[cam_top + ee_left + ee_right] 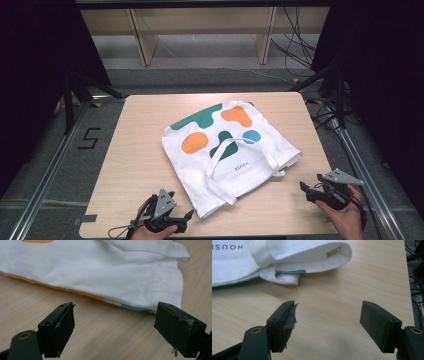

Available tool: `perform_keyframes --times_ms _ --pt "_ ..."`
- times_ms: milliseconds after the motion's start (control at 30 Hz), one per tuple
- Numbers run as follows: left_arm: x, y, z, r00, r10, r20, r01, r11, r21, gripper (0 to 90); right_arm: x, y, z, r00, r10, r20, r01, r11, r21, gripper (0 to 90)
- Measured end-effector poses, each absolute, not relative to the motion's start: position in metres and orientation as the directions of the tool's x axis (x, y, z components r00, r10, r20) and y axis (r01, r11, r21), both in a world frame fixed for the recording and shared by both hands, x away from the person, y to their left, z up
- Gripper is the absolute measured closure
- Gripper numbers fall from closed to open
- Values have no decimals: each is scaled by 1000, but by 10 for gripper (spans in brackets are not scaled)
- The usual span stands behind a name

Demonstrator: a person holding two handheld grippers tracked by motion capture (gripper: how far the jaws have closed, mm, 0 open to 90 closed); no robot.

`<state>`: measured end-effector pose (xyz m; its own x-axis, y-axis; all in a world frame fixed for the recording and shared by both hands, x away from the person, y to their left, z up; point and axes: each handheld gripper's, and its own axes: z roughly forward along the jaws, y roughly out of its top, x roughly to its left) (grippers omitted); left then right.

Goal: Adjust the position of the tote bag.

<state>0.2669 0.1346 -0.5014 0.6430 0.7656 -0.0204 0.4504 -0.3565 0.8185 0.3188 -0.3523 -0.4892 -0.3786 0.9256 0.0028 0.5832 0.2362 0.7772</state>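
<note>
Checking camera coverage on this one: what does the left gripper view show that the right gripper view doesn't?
Left gripper view: the tote bag's corner with an orange and blue edge beneath it, and a handle strap lying across the top. Right gripper view: the bag's open mouth with a small sewn-in label and printed lettering. Both: white fabric, wooden table, and open black jaws short of the bag.

A white tote bag (227, 150) lying on the table carries small dark capital letters printed on its cloth, below the coloured blobs. In the right gripper view the letters read "HOUS" (227, 247), cut off at the left edge of the picture. In the high view the same word (241, 165) is too small to read fully. On the grey floor (100, 125) left of the table, black tape forms the digit "5" (89, 138).
</note>
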Motion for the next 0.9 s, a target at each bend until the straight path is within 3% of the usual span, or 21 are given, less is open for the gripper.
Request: perform_keyframes --times_ms 33,167,467,533,600,667,800,900 --pt "267 136 -500 655 755 15 443 -400 803 153 319 -352 -489 -381 925 1 581 238 778 293" --pt "266 129 -501 663 748 -6 438 -382 814 153 319 -352 -489 -381 925 1 581 238 778 293" --pt "259 105 -500 705 708 39 405 -447 798 148 320 -352 -490 -378 926 -9 584 246 774 291" --pt "258 96 -501 710 701 67 389 -470 792 148 320 -351 -491 -378 926 -4 587 243 772 291" --pt "262 83 -504 703 692 168 351 -541 764 151 320 -350 -490 -386 923 2 590 245 770 290" --pt "263 82 -503 722 671 169 351 -566 746 153 320 -350 -491 -383 924 0 589 244 770 290" --pt "270 79 -504 691 700 179 355 -544 760 242 320 -350 -491 -387 922 -3 585 247 773 290" --pt "271 83 -500 727 671 147 343 -540 769 409 320 -350 -491 -386 922 4 588 243 771 289"
